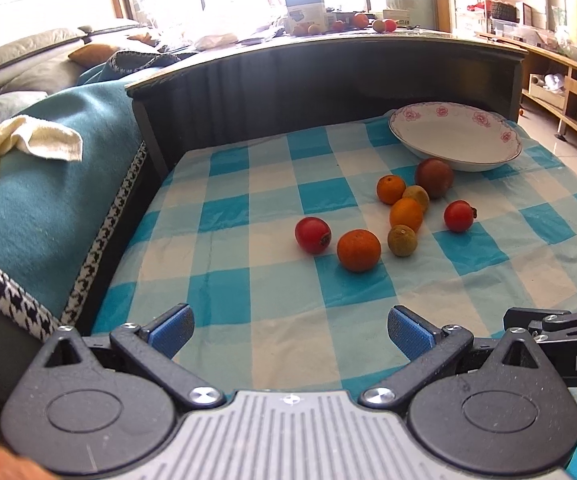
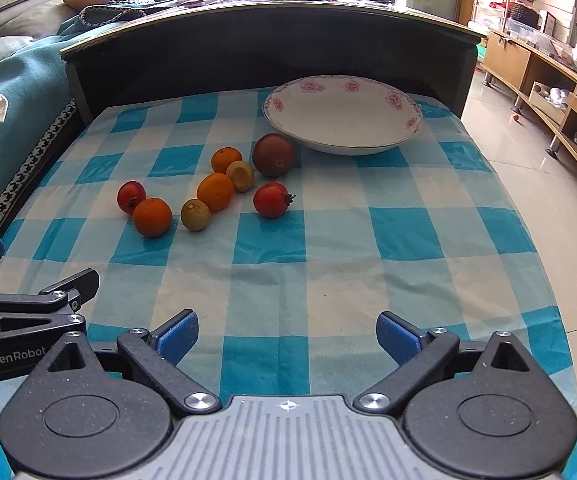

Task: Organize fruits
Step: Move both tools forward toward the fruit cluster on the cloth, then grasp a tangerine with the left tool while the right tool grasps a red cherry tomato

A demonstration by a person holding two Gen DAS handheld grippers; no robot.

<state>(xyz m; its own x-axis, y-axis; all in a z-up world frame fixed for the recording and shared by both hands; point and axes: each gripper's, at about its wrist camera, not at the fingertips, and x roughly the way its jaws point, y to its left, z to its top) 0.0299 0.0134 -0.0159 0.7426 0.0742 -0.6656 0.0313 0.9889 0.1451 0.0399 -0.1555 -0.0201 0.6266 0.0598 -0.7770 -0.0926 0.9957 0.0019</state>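
Observation:
Several small fruits lie loose on a blue-and-white checked cloth (image 1: 248,280) (image 2: 328,260). Among them are a red tomato (image 1: 312,235) (image 2: 131,197), an orange (image 1: 358,250) (image 2: 152,217), a dark red fruit (image 1: 433,178) (image 2: 274,155) and a second tomato (image 1: 459,216) (image 2: 271,199). Behind them stands a white plate (image 1: 454,148) (image 2: 340,142) with pink flowers, nothing in it. My left gripper (image 1: 290,332) is open near the cloth's front edge, well short of the fruits. To its right, my right gripper (image 2: 287,336) is open too, nothing between its fingers.
A dark curved headboard-like wall (image 1: 328,76) (image 2: 248,44) rises behind the cloth. A teal blanket (image 1: 48,200) with a cream towel (image 1: 20,144) lies to the left. A low wooden shelf unit (image 2: 548,80) stands on the tiled floor to the right.

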